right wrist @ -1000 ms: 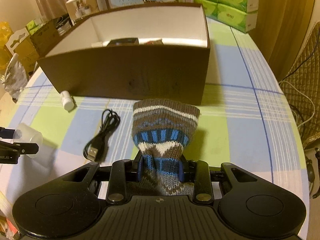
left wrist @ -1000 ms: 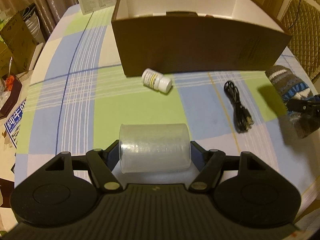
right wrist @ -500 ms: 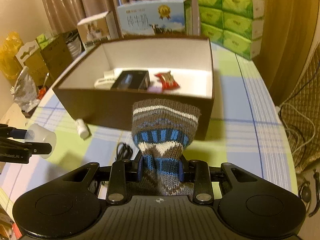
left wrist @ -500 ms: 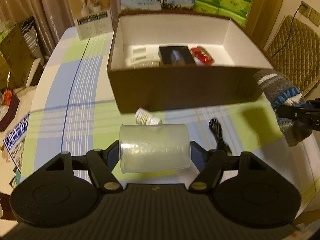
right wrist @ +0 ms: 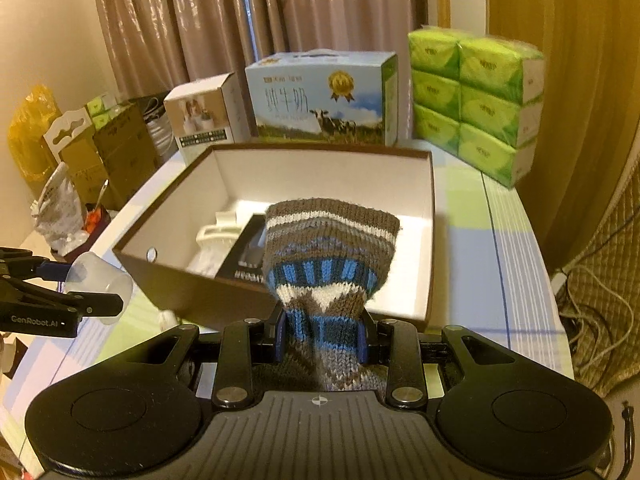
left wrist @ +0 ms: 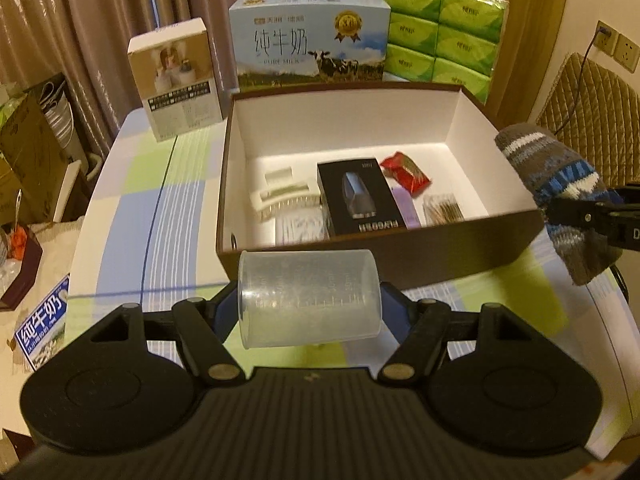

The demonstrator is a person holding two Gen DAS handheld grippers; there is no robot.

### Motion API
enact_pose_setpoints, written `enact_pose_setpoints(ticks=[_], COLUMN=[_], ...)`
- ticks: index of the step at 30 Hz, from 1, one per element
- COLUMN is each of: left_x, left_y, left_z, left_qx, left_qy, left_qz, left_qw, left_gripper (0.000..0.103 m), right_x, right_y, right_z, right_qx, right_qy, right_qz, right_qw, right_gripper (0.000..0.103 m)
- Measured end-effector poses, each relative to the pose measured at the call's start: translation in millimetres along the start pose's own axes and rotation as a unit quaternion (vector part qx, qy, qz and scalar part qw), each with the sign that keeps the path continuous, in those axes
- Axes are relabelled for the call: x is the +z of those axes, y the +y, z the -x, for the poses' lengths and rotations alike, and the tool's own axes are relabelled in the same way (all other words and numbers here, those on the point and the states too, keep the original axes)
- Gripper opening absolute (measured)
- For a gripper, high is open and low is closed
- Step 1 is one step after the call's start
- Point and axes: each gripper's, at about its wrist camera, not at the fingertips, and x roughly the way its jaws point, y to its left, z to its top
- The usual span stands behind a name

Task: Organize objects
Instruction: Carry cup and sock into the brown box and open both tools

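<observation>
Holding two items at once, I list what my cameras show.

Item one: my left gripper [left wrist: 309, 307], jaws clamped on a clear measuring cup [left wrist: 308, 298]. The cup lies on its side between the blue pads, its mouth to my left, in the air just before the near wall of the brown box [left wrist: 440, 256]. In the right wrist view the same cup [right wrist: 98, 286] shows at the far left, beside the box's near left corner.

Item two: my right gripper [right wrist: 322, 334], jaws pinched on a knitted sock [right wrist: 330, 256], striped brown, white and blue. Its free end stands up past the fingertips and covers part of the box interior in my view. In the left wrist view the sock [left wrist: 560, 184] sits at the box's right side, by its near right corner.

Item three: the box, open, white inside, on a checked tablecloth [left wrist: 132, 216]. Contents: a black carton [left wrist: 358, 196], a red packet [left wrist: 406, 171], a cream hair clip [left wrist: 286, 198], a small purple piece [left wrist: 406, 208], a bundle of cotton swabs [left wrist: 442, 210], a clear sachet [left wrist: 300, 228].

Item four: behind the box, a milk carton [left wrist: 310, 46], a small white carton [left wrist: 176, 76], stacked green tissue packs [left wrist: 442, 36].
</observation>
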Motion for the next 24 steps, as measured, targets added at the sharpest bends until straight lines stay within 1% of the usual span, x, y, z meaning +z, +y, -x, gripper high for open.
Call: enact_pose_setpoints(ticks=[13,19,24], left_x=[45.4,67.7,81.5], left_y=[7.4,7.1,4.7], left_z=[-24.2,-42.0,-60.3], left_qx=[0.008,0.011,0.005], left_qy=[-0.018,-0.021,-0.016], left_qz=[-0.006,-0.013,-0.015], left_qw=[0.9998,0.9996,0.9998], left_gripper=[0.069,0.069,0.069], right_x=[38.2,48.6,56.6], right_y=[-6.8,-15.2,-21.6], right_z=[-26.6,-50.0,-72.8], right_qx=[0.001,-0.005,-0.007], right_qy=[-0.019,-0.007,0.004], right_qz=[0.007,0.002,-0.006], right_qw=[1.000,1.000,1.000], right_gripper=[0.029,0.029,0.029])
